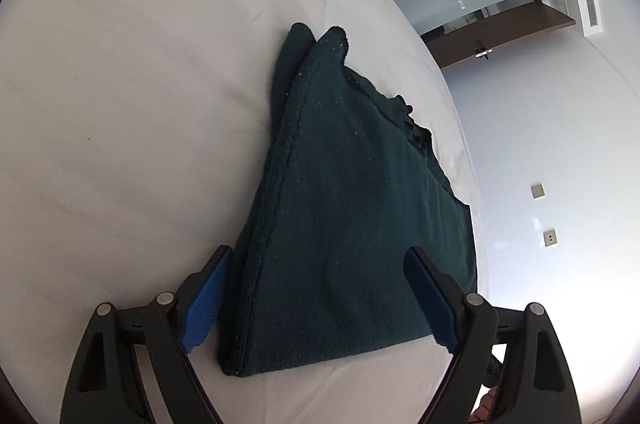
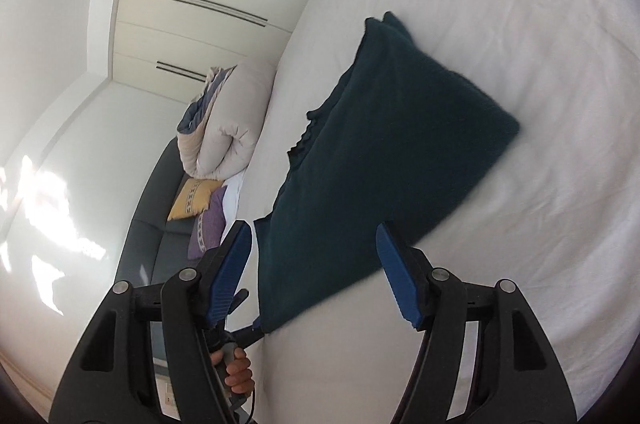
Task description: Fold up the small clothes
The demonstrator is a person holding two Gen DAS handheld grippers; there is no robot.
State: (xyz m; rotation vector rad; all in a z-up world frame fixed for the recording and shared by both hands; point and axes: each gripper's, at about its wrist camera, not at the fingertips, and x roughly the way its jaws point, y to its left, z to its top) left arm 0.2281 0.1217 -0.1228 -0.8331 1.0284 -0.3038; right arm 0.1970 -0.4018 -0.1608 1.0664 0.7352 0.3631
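Observation:
A dark teal garment (image 1: 348, 200) lies folded in layers on the white bed (image 1: 120, 104), near the bed's edge. My left gripper (image 1: 320, 288) is open, its blue pads on either side of the garment's near end, holding nothing. In the right wrist view the same garment (image 2: 380, 160) lies flat on the bed (image 2: 520, 264). My right gripper (image 2: 312, 264) is open above the garment's near edge, holding nothing.
A rolled beige duvet (image 2: 224, 128), a yellow cushion (image 2: 192, 198) and a purple cushion (image 2: 208, 228) lie on a dark sofa (image 2: 148, 244) beside the bed. White wardrobes (image 2: 192, 24) stand behind. A wooden-framed doorway (image 1: 480, 4) is past the bed's edge.

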